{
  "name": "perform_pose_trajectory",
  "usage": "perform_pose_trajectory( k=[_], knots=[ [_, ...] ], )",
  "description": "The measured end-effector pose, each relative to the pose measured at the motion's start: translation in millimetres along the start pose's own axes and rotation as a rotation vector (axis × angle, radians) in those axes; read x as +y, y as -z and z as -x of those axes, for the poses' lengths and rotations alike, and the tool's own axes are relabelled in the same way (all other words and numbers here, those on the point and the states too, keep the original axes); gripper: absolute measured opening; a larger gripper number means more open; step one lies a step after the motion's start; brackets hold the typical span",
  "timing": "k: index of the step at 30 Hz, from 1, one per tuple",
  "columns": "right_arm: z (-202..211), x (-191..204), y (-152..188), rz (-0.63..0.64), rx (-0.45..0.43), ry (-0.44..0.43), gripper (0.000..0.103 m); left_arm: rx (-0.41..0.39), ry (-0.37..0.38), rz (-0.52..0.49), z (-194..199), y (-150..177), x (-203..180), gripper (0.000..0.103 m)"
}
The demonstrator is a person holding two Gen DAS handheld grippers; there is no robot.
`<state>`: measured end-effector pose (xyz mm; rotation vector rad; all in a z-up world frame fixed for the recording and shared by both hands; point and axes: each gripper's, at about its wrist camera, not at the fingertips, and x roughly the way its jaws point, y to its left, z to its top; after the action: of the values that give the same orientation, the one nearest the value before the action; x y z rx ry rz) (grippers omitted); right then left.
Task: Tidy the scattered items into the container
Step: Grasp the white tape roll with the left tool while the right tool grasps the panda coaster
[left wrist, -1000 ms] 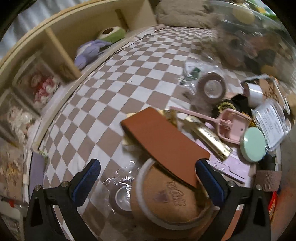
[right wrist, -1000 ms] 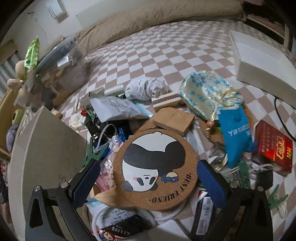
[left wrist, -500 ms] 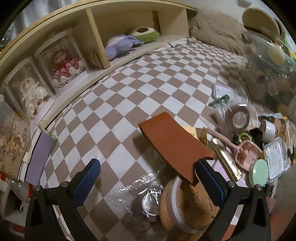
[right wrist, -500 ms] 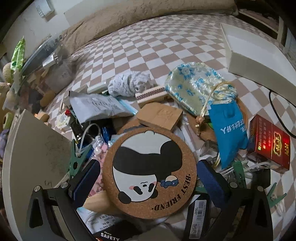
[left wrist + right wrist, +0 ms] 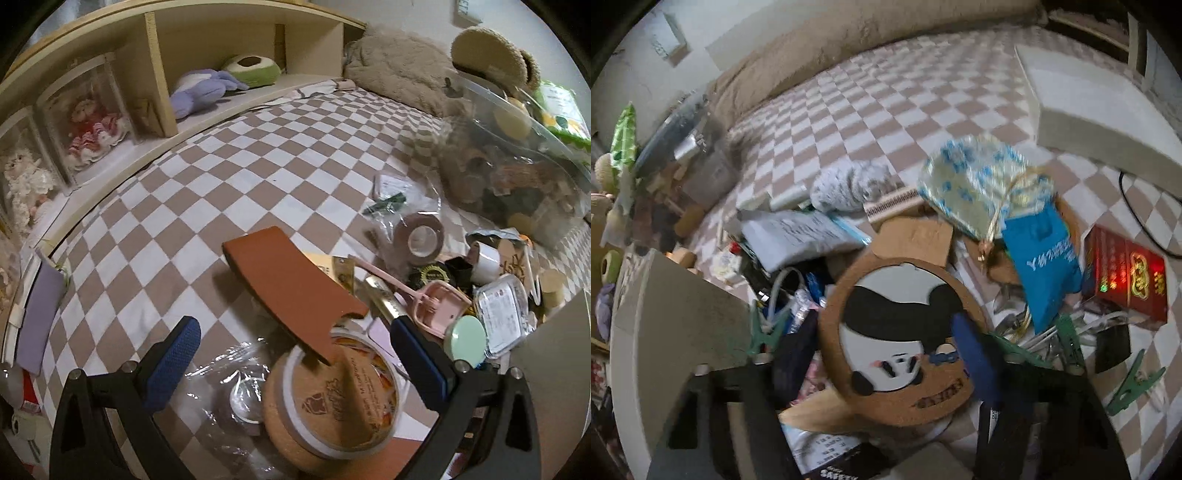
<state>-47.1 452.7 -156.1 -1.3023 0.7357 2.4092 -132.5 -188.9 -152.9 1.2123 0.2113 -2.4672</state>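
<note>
1. The right tongs (image 5: 897, 354) are closing around the round cork panda coaster (image 5: 901, 343). The blue pad at 3 o'clock lies against its face, while the other pad is hidden behind its 9 o'clock edge; whether the pads press on it yet I cannot tell, as the view is blurred.
2. The coaster sits atop a heap of clutter on the checkered bed (image 5: 871, 96). A blue pouch (image 5: 1041, 266) lies at its 2 o'clock and a red box (image 5: 1126, 280) further toward 3 o'clock.
3. The grey container wall (image 5: 672, 332) stands at 9 o'clock of the coaster.
4. The left tongs (image 5: 295, 350) stand spread wide and hold nothing.
5. Between their pads lies a second cork coaster (image 5: 332, 398), with a brown leather strip (image 5: 288, 284) leaning over it toward 11 o'clock.
</note>
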Motion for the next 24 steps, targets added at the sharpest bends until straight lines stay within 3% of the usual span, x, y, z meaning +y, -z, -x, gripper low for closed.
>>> perform_pose_trajectory(
  k=[7,8,9,11,18,24],
  knots=[
    [-1.5,-4.9,2.6,-0.005,0.010,-0.041,0.056,0.025,-0.034,-0.202,2.7,16.6,-30.4,0.103],
    [-1.1,-7.3,2.0,-0.009,0.007,-0.042,0.062,0.022,-0.042,-0.231,3.6,19.0,-35.1,0.103],
    [-0.8,-10.3,1.5,-0.015,0.005,-0.046,0.082,0.019,-0.045,-0.253,4.4,20.8,-39.4,0.103],
    [0.5,-16.4,1.5,-0.024,-0.003,-0.055,0.103,0.016,-0.039,-0.283,5.8,22.6,-45.7,0.103],
    [-3.7,-29.2,-0.3,-0.066,0.014,-0.095,0.103,0.015,-0.047,-0.329,6.0,26.6,-54.0,0.103],
    [-23.9,-16.2,-0.2,0.002,0.059,-0.015,0.103,0.024,-0.065,-0.363,3.0,30.7,-59.6,0.103]
  ],
)
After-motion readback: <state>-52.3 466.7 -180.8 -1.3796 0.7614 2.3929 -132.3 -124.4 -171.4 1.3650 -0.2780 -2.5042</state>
